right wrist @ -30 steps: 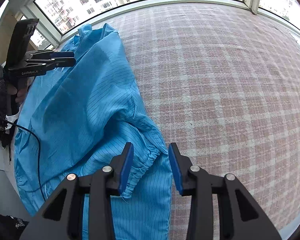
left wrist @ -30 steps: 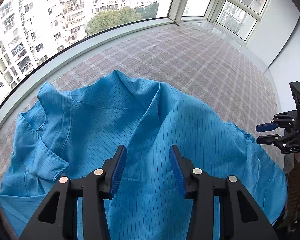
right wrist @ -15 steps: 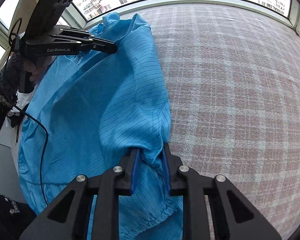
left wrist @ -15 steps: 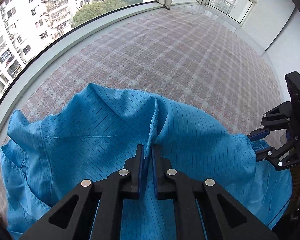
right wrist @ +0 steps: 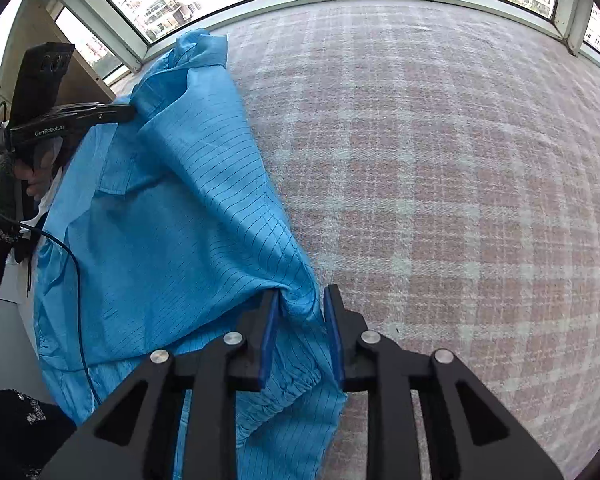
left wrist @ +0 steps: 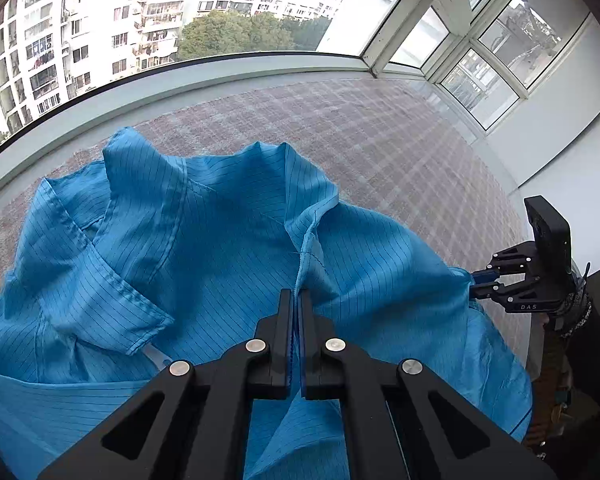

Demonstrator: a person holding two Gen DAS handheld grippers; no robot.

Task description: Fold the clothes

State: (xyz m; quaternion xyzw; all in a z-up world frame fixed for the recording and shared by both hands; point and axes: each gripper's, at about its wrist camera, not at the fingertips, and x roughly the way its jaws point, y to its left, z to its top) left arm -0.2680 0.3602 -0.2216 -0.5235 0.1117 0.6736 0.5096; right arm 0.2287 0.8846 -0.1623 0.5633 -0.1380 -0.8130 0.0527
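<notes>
Left tool [left wrist: 296, 304] clamped tight on a seam fold of the blue garment [left wrist: 228, 256], lifted off the plaid surface [right wrist: 440, 184]. Right tool [right wrist: 298, 312] grips bunched fabric near the elastic cuff [right wrist: 288, 392], fingers partly closed, level with left.

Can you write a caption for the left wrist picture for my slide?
The left gripper pinches a fold of the blue striped garment above the checked cloth, by city windows.
</notes>
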